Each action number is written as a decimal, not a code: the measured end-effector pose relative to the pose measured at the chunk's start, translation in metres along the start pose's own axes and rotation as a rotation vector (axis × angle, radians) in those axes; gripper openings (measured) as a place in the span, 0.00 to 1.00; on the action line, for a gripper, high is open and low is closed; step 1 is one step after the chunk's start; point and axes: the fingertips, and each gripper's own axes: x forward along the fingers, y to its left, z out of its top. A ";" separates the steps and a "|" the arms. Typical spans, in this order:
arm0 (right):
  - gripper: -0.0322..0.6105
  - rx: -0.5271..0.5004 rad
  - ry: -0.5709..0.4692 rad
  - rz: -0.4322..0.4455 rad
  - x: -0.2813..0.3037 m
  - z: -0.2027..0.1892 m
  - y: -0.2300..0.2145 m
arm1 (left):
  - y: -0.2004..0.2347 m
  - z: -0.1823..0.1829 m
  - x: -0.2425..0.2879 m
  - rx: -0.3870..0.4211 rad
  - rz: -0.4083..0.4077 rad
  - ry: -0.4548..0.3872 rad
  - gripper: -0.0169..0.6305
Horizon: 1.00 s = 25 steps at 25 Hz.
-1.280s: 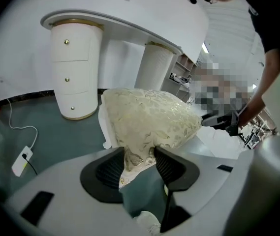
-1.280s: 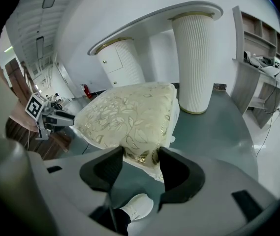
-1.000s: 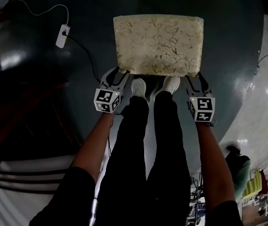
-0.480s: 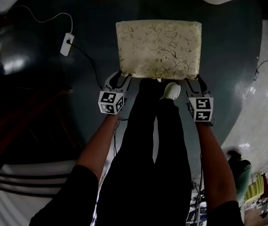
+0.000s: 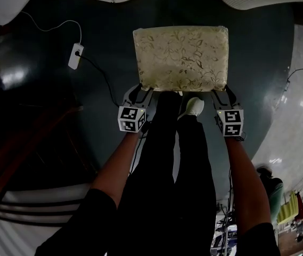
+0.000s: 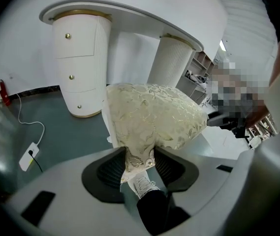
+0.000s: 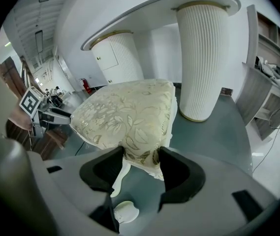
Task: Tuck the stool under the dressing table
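Your left gripper (image 5: 139, 93) holds the stool (image 5: 180, 57) at its near left corner. In the left gripper view the fingers (image 6: 108, 168) are clenched on the patterned edge of the cushion, one pad on each side. Your right gripper (image 5: 223, 95) holds the near right corner the same way. In the right gripper view its fingers (image 7: 179, 173) are closed on the cushion's hem, with a white stool leg (image 7: 117, 178) just below them.

The stool lies directly ahead of both pairs of fingers, over the dark green floor (image 5: 103, 31). No view shows whether its legs touch the floor. The dressing table (image 6: 130, 21) stands beyond the stool, with one pedestal (image 6: 78, 68) ahead and left of the left fingers and another (image 7: 201, 63) ahead and right of the right fingers. The cushion's far edge is short of the white top.

Compared with one second ago:
- Both grips are unchanged, on the same corners.
- More of the dressing table's white top fills the upper edge of the head view, so the stool stands closer to it.
- Two shoes showed between the grippers then. Only one shoe (image 5: 194, 106) shows now, beside the right fingers.

A power adapter (image 5: 75, 56) and its cable lie on the floor well left of the left fingers.
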 end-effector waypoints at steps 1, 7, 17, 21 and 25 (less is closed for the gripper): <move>0.42 0.000 -0.001 -0.006 0.000 0.000 0.000 | 0.000 0.000 0.000 0.000 -0.003 0.000 0.32; 0.42 0.001 -0.037 -0.014 0.001 -0.001 0.005 | 0.004 0.000 -0.004 0.011 -0.002 -0.025 0.33; 0.42 -0.022 -0.101 0.004 0.001 -0.001 0.005 | 0.004 0.001 -0.001 0.022 0.008 -0.103 0.32; 0.42 -0.028 -0.097 0.001 0.001 -0.002 0.005 | 0.002 0.004 -0.004 0.010 0.052 -0.107 0.31; 0.42 -0.024 -0.127 0.002 0.001 -0.004 0.006 | 0.002 0.003 -0.006 0.006 0.066 -0.148 0.31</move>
